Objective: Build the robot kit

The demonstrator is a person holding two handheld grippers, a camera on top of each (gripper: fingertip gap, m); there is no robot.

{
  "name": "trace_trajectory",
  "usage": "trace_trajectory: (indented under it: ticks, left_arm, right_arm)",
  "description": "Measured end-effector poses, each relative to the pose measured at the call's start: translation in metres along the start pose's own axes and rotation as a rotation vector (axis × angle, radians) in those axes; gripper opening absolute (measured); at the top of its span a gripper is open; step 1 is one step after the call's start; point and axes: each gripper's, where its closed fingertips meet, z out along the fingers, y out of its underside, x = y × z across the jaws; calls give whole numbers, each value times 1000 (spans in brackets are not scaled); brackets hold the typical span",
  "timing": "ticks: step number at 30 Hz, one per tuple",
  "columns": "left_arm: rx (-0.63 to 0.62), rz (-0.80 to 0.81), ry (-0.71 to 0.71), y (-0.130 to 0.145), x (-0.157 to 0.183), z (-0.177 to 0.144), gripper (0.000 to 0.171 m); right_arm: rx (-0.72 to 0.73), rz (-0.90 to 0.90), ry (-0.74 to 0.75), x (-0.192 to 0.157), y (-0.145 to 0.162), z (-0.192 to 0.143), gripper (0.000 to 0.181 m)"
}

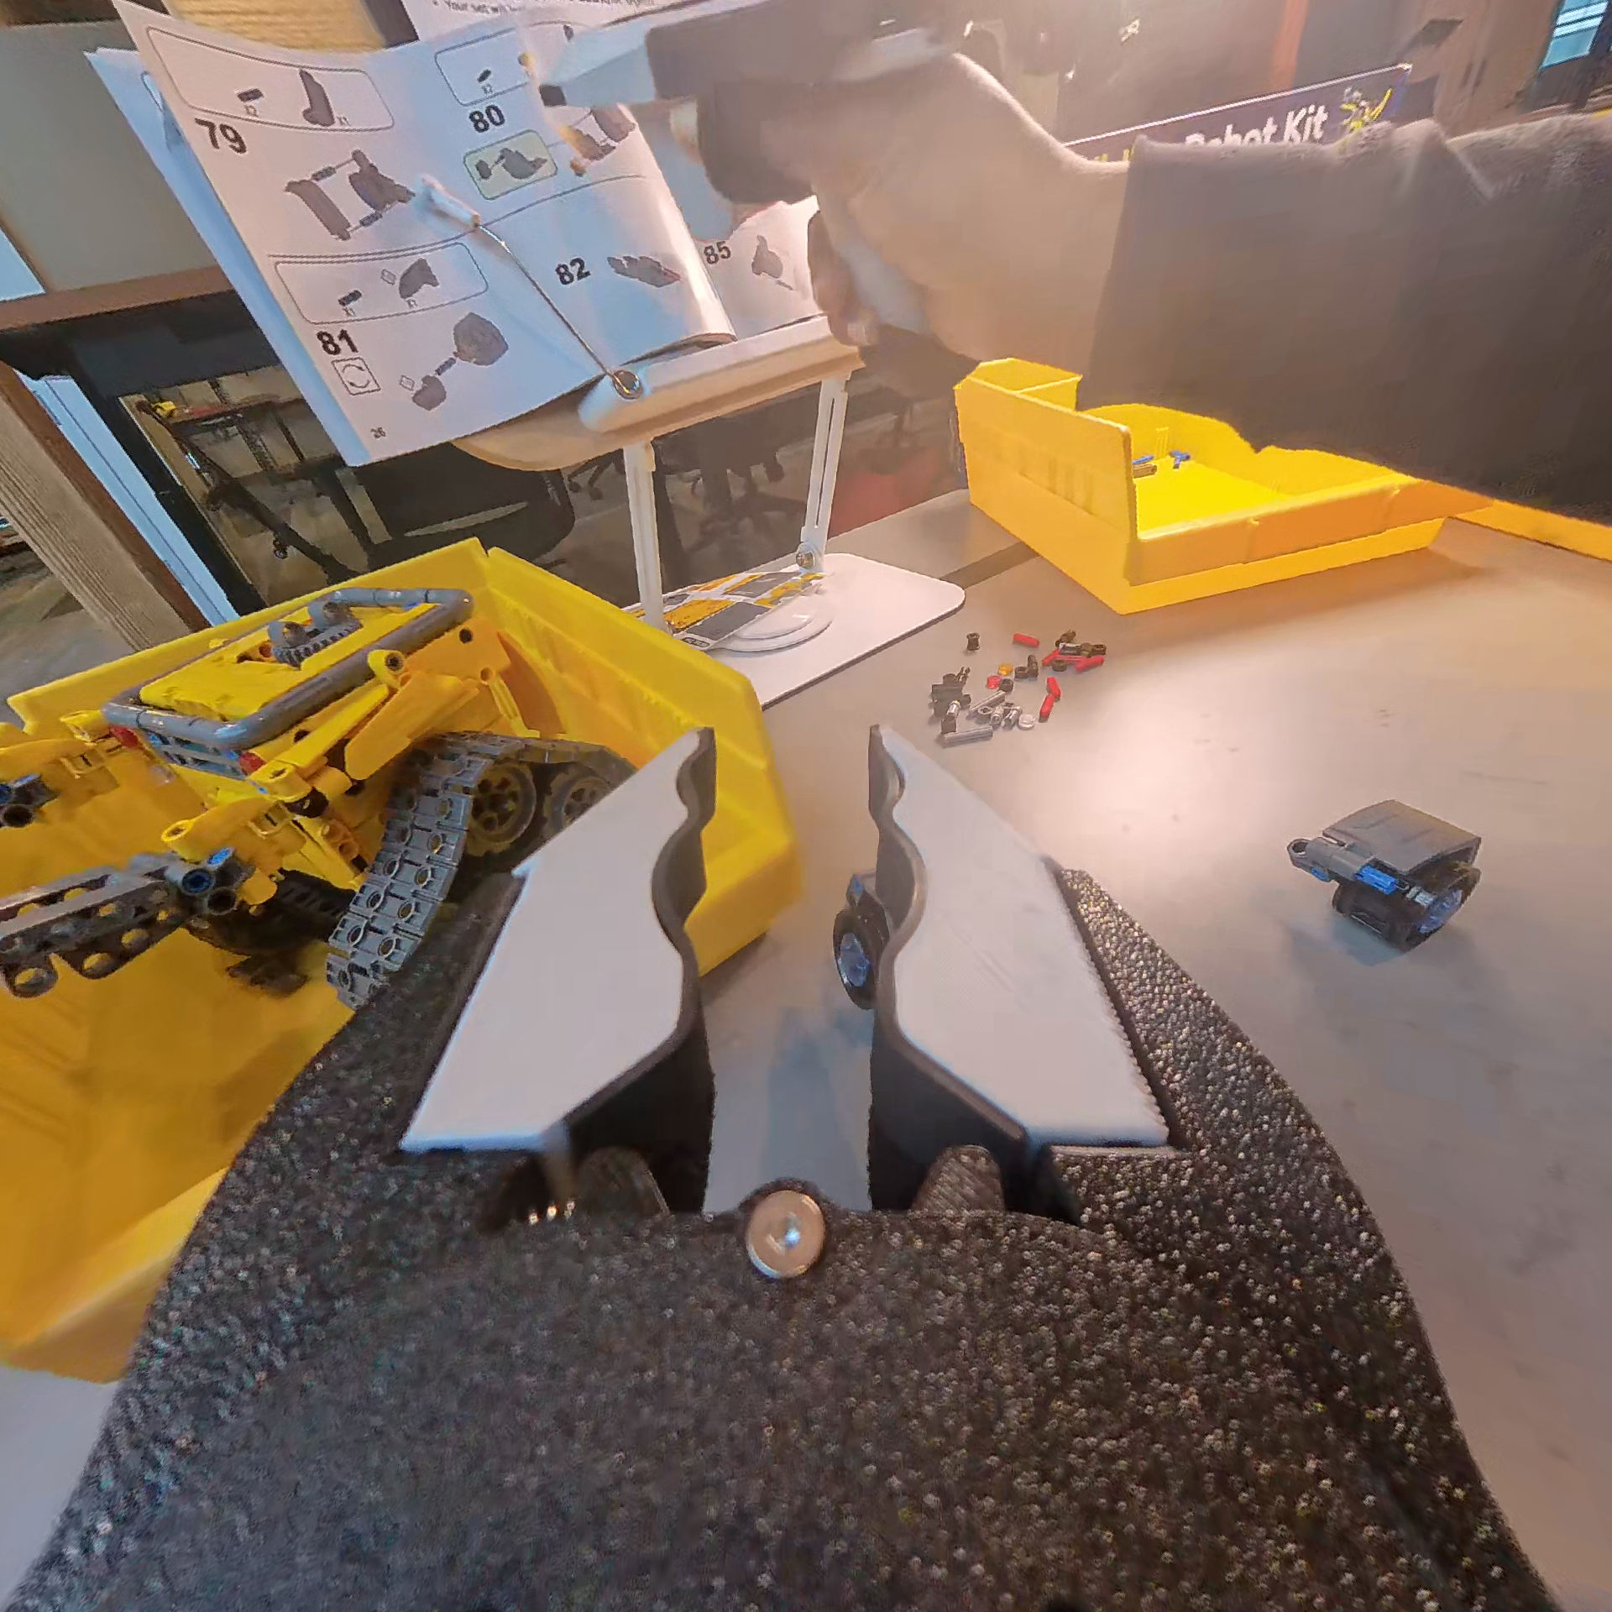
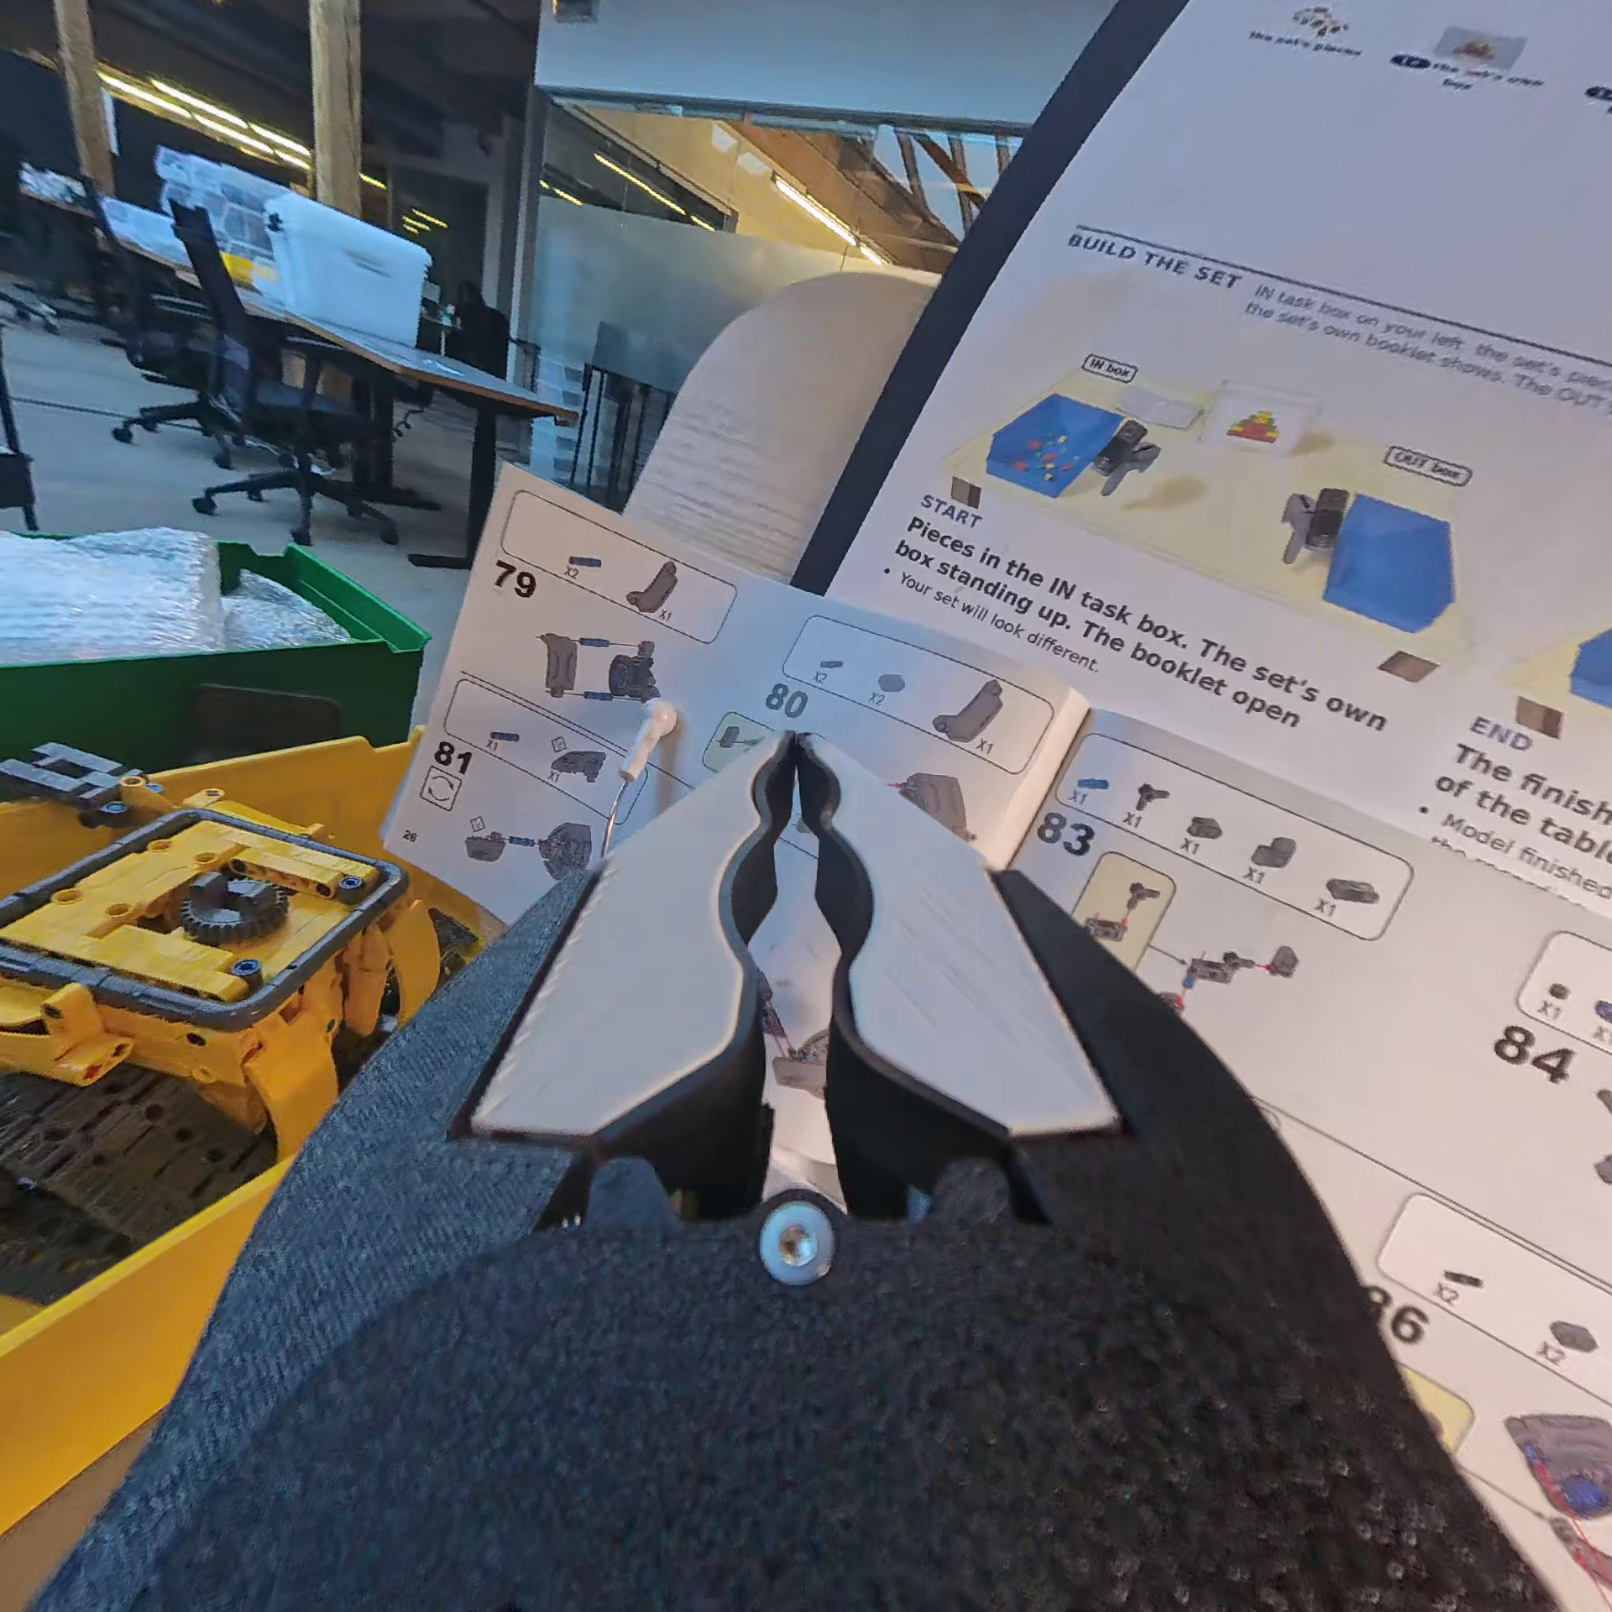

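Note:
My left gripper (image 1: 792,741) is open above the grey table (image 1: 1221,1090), beside a yellow bin (image 1: 611,663) that holds a yellow tracked model (image 1: 305,741). A small black and blue piece (image 1: 859,946) shows at the inner edge of its right finger; the left pad is clear of it. My right gripper (image 2: 795,741) is shut, its tips at the open instruction booklet (image 2: 611,663). I cannot tell whether paper is pinched. In the left wrist view a hand (image 1: 942,227) holds the right gripper (image 1: 593,78) at the top of the booklet (image 1: 392,262).
The booklet rests on a white stand (image 1: 872,602) with a wire page clip (image 1: 449,205). Several small loose parts (image 1: 1012,689) and a grey-black subassembly (image 1: 1396,872) lie on the table. A second yellow bin (image 1: 1221,541) stands at the back right. A green crate (image 2: 262,680) and a printed sheet (image 2: 1221,523) show in the right wrist view. The left gripper's tips are roughly 30 centimetres from the right gripper's.

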Motion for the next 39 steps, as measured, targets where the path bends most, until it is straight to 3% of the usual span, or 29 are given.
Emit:
trace_trajectory:
  ticks: [7,39]
  left_arm:
    - [-1,-4,0,1,0,0,34]
    - [-13,-6,7,4,2,2,34]
  right_arm:
    - [-36,28,23,3,15,4,0]
    - [-29,21,16,7,16,0,0]
